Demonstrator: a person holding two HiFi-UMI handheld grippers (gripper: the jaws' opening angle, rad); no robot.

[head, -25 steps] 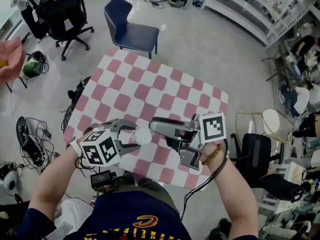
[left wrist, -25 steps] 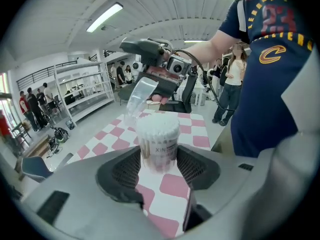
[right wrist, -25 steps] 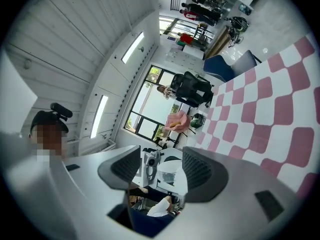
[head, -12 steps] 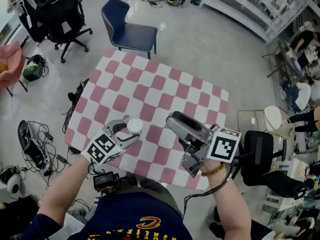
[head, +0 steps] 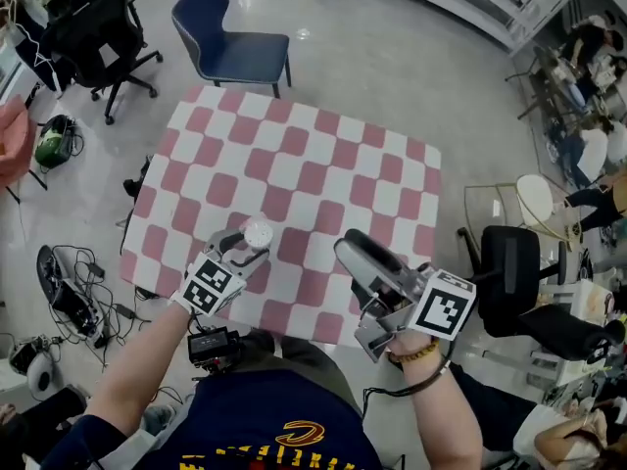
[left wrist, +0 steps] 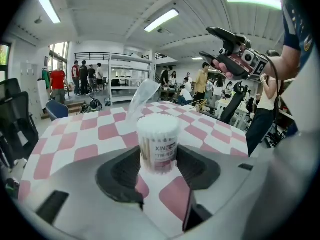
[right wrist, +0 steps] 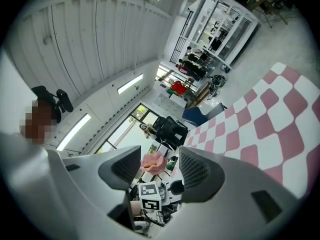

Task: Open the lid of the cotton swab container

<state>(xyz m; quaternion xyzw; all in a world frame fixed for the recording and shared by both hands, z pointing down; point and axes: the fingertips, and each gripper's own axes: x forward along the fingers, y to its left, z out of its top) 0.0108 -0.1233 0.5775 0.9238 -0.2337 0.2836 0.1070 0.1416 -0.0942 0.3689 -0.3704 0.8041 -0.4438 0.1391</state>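
Two jaws of the left gripper (head: 243, 251) clamp the cotton swab container (head: 258, 233) near the table's (head: 323, 155) seven o'clock edge, likely to steady it, while the right gripper (head: 353, 251) hovers at its three o'clock, jaws apart and empty, free to open it

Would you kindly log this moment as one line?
left gripper: shut on swab container | lid: flipped open | right gripper: open, empty
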